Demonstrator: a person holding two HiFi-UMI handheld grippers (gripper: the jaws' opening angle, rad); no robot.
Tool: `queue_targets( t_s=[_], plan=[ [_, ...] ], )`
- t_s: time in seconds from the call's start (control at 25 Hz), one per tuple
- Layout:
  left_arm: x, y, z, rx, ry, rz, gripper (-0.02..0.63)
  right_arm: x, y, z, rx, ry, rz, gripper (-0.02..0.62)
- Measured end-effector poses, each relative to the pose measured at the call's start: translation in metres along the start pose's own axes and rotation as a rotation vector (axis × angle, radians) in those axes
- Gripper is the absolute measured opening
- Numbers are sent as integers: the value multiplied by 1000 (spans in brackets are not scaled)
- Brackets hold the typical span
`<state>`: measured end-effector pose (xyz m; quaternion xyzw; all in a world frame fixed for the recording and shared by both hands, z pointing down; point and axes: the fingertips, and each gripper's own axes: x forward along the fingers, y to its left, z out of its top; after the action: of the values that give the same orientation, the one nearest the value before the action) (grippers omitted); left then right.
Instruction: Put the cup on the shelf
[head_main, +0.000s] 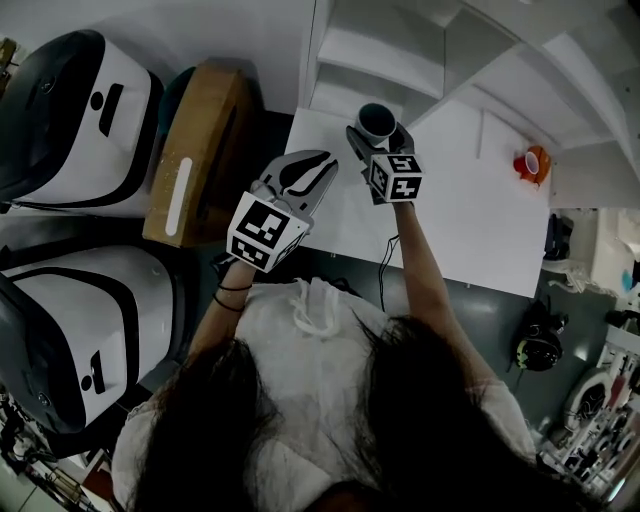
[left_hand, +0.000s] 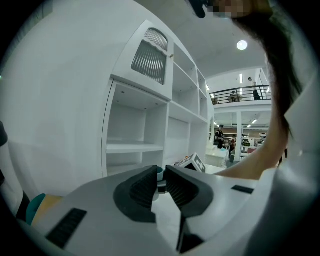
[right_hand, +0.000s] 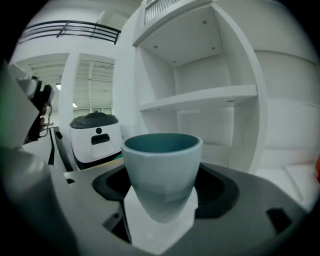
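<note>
Right gripper (head_main: 378, 137) clamps cup (right_hand: 161, 170) low, frame centre; we judge it could tip against shelf (right_hand: 200, 97) edge. Left gripper (head_main: 310, 170) nearly closed, empty.

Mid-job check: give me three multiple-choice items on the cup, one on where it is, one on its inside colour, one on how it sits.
1. Where is the cup? A in a drawer; B between the jaws of the right gripper; C in a sink.
2. What colour is its inside? A red; B yellow; C teal.
3. How does it sit? A upright; B on its side; C mouth down.

Key: B, the right gripper view shows the jaws on either side of it; C, teal shows inside the rim; A, its mouth faces up.
</note>
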<state>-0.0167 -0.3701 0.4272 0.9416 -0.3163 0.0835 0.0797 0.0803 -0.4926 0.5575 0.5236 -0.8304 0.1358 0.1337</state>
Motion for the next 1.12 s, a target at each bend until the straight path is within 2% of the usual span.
queue_targets(
  t_s=[0.16,0.28,0.36,0.68,1.12],
  plan=[
    [6,19,-6,-4,18,0,63,34,-33,-4,64,13,-82,365],
    [8,32,-8,-1,29,5,63,57,-61,-9,50,40,-171,365],
    [8,40,-8,5,35,7,63,69,-76,-10,53,50,-200,365],
    [6,69,-24,-7,83,33,63,112,-106,-2,81,52,-243,365],
    [3,83,-32,0,106,52,63,130,-135,3,169,10,-299,365]
  ],
)
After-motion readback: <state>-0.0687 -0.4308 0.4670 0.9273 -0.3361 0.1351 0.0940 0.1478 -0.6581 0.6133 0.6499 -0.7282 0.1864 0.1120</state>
